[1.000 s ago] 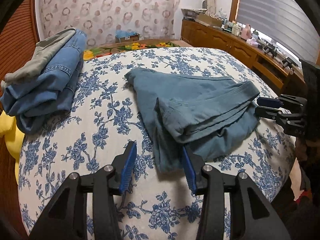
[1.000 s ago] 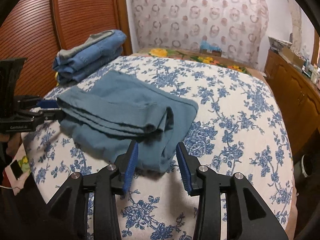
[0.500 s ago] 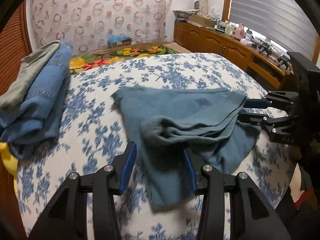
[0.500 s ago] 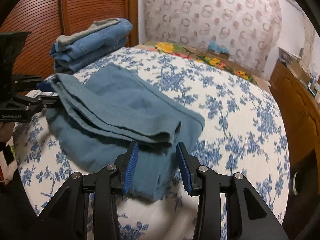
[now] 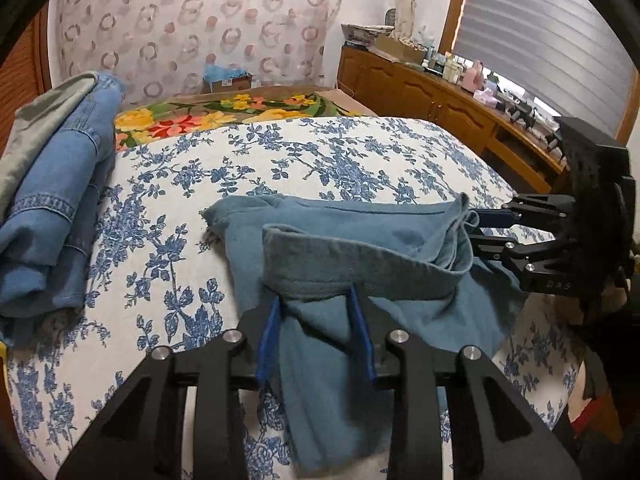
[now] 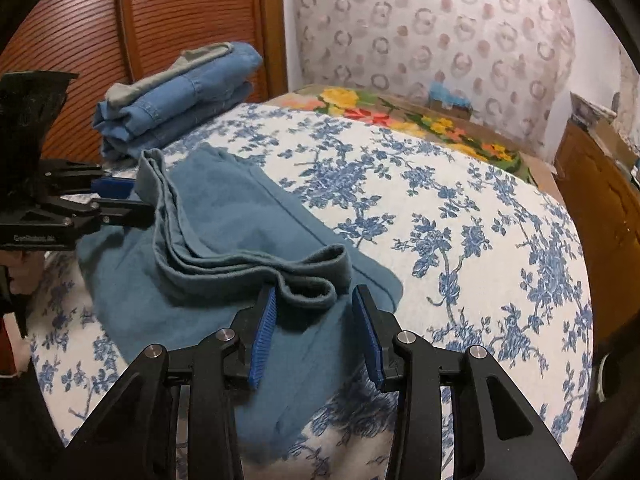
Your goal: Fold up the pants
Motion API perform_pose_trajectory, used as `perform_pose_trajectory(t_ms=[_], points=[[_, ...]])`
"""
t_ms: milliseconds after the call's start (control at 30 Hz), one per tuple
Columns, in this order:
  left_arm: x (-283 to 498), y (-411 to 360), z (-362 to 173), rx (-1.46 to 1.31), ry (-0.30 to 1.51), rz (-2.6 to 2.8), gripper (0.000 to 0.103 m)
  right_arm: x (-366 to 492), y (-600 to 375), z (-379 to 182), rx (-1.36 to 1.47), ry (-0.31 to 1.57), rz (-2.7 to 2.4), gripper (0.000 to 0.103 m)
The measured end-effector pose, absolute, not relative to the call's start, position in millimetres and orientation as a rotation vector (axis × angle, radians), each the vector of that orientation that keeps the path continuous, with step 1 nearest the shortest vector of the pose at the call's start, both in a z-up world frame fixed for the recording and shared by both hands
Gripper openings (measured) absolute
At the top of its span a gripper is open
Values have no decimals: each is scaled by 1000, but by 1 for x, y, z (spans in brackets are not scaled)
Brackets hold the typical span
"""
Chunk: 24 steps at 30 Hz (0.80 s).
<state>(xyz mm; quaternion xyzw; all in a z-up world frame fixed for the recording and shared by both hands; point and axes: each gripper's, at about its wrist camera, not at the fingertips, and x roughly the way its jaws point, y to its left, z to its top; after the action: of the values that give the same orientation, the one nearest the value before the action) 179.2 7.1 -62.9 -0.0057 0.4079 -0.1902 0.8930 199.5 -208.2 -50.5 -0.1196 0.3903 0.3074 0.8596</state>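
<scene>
Teal pants (image 5: 360, 240) (image 6: 224, 216) lie folded on the bed, the thick waistband fold running across the near side. My left gripper (image 5: 316, 320) straddles one end of that fold. Its jaws are closing with cloth bunched between the blue pads, which do not clearly pinch it. My right gripper (image 6: 316, 332) is open around the other end, where a loop of waistband lies between the pads with a gap on each side. Each gripper shows in the other's view: the right gripper (image 5: 480, 228) at the cloth's right edge, the left gripper (image 6: 128, 200) at its left edge.
The bed (image 5: 320, 160) has a white sheet with blue flowers. Folded jeans (image 5: 52, 208) (image 6: 176, 96) are stacked at its far left corner. A flowered blanket (image 5: 224, 112) lies at the far end, with a wooden dresser (image 5: 432, 96) along the right wall. A slatted wooden door (image 6: 160, 20) stands behind the jeans.
Both grippers have moved forward onto the pants, so each now has the waistband fold between its fingers. The left jaws have narrowed. The fold stands a little higher.
</scene>
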Motion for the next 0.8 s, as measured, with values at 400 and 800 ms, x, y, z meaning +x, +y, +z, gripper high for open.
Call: perform_pose_trajectory(t_ms=[400, 800], points=[[181, 9, -63, -30, 829, -395, 8, 213, -209, -50, -164, 840, 709, 11], [189, 2, -36, 26, 753, -289, 12, 208, -199, -29, -223, 761, 501, 9]])
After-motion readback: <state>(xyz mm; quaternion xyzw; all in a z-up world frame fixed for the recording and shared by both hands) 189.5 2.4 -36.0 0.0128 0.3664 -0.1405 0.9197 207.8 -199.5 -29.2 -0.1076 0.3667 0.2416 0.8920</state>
